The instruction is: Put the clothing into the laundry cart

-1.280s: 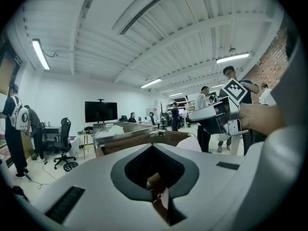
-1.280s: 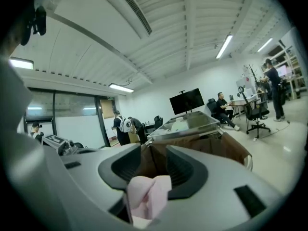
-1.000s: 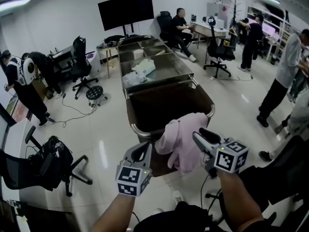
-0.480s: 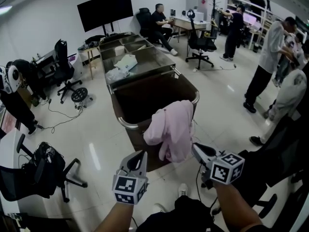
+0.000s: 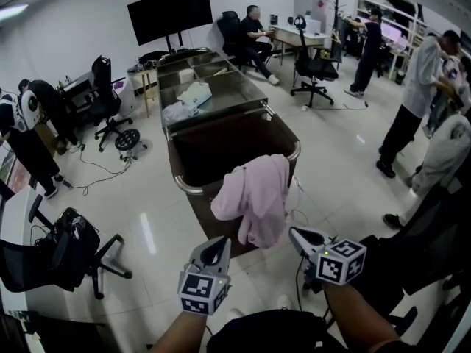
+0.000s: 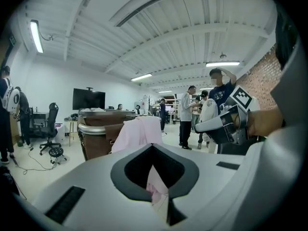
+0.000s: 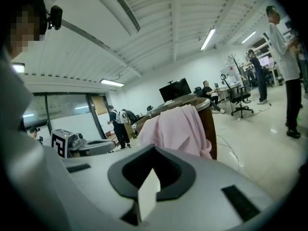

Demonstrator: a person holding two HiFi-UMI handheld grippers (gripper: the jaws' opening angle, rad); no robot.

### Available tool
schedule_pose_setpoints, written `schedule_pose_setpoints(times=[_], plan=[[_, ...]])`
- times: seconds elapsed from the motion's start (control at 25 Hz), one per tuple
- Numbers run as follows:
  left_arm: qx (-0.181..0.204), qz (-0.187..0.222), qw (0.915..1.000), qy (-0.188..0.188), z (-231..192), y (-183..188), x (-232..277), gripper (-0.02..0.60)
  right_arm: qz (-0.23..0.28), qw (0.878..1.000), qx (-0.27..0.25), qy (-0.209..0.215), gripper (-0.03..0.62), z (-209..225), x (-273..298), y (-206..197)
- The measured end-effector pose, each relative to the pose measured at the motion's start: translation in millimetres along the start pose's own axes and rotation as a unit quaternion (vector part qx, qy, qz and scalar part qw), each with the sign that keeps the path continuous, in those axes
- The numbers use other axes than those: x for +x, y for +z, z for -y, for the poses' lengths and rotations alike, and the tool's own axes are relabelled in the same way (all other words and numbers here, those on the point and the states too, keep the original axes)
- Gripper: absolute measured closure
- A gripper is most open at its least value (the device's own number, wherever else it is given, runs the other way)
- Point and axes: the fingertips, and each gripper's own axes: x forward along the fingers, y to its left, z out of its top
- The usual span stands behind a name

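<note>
A pink garment (image 5: 254,195) hangs draped over the near rim of the brown laundry cart (image 5: 185,188) in a busy open-plan workroom. Much of the cloth spills down the cart's outer wall towards the person. Both hand-held tools sit apart from the garment, low in the head view. The left gripper (image 5: 215,247) points up at the cart with its jaws pressed together and no cloth between them. The right gripper (image 5: 300,235) is level with it on the other side, its jaws likewise pressed together and empty. Each gripper view looks across the closed jaws at the pink cloth on the cart's metal rim. Behind the cart stands a steel trolley (image 5: 221,103) carrying pale bundles, with a dark wall screen (image 5: 170,13) beyond. Several people (image 5: 416,101) stand or sit around the room on the glossy white floor (image 5: 147,204).
</note>
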Motion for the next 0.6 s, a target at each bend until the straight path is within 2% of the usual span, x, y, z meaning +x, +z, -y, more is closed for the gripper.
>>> schedule_pose_setpoints(times=[0.24,0.6], plan=[[-0.015,-0.016,0.9997,-0.003,27.7,-12.2,12.9,0.583,-0.008,1.000,-0.016,0.008,0.592,7.7,-10.6,-9.6],[-0.009,-0.024,0.9996,-0.009,45.1,-14.5,20.0,0.583,-0.008,0.999,-0.016,0.035,0.591,5.8,-10.9,-10.3]])
